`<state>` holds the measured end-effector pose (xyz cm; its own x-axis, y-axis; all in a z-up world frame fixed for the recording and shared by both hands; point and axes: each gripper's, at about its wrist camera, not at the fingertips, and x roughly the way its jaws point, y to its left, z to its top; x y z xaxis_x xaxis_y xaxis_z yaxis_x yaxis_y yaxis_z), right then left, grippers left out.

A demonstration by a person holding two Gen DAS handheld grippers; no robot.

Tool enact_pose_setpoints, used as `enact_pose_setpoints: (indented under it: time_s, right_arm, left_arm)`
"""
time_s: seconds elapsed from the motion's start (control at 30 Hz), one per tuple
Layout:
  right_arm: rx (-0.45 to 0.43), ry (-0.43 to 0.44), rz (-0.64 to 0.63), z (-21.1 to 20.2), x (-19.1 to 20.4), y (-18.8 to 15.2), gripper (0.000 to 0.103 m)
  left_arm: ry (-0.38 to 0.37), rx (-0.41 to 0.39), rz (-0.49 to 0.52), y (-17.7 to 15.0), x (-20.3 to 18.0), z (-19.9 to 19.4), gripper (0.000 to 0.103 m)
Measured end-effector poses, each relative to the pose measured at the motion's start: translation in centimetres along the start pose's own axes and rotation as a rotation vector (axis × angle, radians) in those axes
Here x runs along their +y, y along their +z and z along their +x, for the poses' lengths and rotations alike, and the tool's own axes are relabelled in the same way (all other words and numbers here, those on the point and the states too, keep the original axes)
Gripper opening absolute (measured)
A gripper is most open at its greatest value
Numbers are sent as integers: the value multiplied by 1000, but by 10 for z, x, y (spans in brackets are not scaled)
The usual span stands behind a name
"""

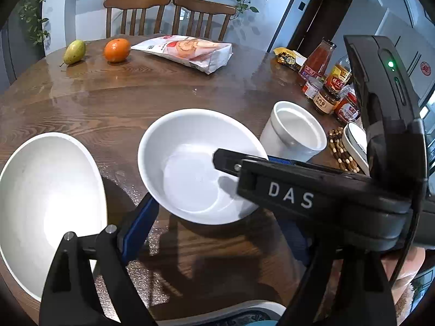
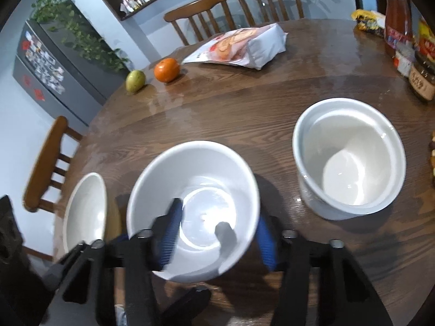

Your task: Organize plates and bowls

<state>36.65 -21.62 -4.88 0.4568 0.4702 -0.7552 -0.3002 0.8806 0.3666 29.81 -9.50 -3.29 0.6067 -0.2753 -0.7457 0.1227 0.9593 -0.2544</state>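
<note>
Right gripper (image 2: 214,239) closed across the near rim of the middle white bowl (image 2: 190,168); left gripper (image 1: 214,233) released.

One blue pad (image 2: 171,233) sat inside the bowl wall and the other outside, pressing on it, with the bowl raised and tilted above the wooden table (image 2: 244,108). The left jaws stood apart, holding nothing. A wide white bowl (image 1: 49,190) lay to the left, a deep white pot (image 2: 350,160) to the right. Farther back were a pear (image 1: 74,52), an orange (image 1: 117,50) and a food bag (image 1: 187,51).
</note>
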Motion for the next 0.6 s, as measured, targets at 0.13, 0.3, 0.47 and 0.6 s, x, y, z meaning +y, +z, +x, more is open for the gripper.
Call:
enact_pose_setpoints:
  time_s: [0.13,0.3,0.47,0.6]
  right_arm:
    - [-2,-14,-17,0,0,0,32]
    - [-33,-34,-56,-9,6,-2,32]
    - [-56,-28,-68,-15,9,-2,32]
    - [-72,-29,-82,-20,13,-2,32]
  left_arm:
    - [0,-3,-3,1,1,-2,83]
    - [-1,-31,1,2,0,-10,82]
    - [-4,-50,8,2,-2,-17,82]
    - [4,-69,17,2,-4,-24,82]
